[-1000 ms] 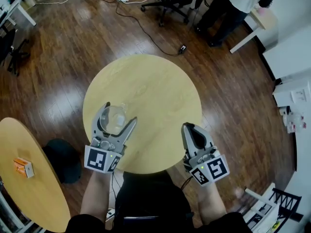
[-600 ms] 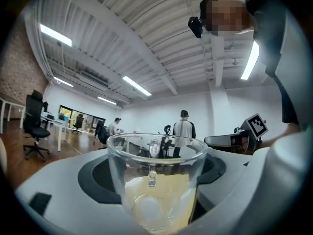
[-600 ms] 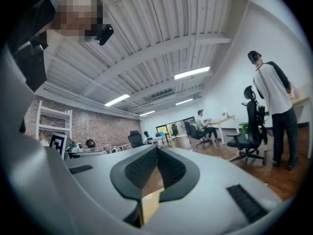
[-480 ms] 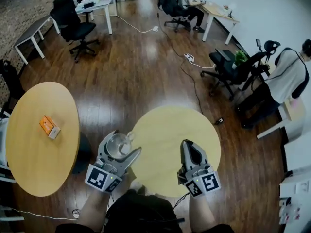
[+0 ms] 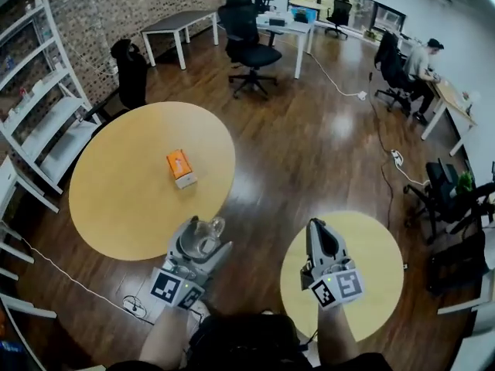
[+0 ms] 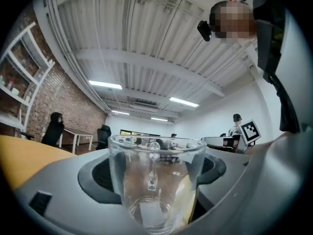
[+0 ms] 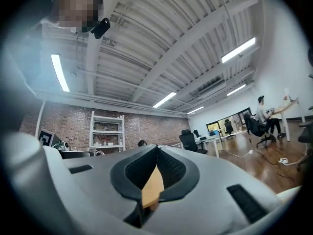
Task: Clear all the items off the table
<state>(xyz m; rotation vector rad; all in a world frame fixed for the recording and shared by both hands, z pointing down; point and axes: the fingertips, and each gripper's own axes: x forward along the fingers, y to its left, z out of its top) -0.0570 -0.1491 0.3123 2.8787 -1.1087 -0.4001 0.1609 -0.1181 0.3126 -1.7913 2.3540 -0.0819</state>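
Glass mug [image 5: 203, 236] sits clamped in the left gripper [image 5: 204, 235], by the big table's [image 5: 116, 199] 5 o'clock edge. Only the left gripper view shows its handle [image 6: 152, 166], on the far side; mouth up, long axis vertical. The right gripper [image 5: 318, 226] is clenched, empty. A second ago both hung over the small table [image 5: 379, 261]; the box [image 5: 180, 168] now lies at the mug's 11 o'clock.

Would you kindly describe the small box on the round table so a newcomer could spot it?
Find the white shelving along the brick wall; beside it stands the larger round wooden table. Just right of its middle lies a small box, bright orange with a white end, the only thing on that tabletop.
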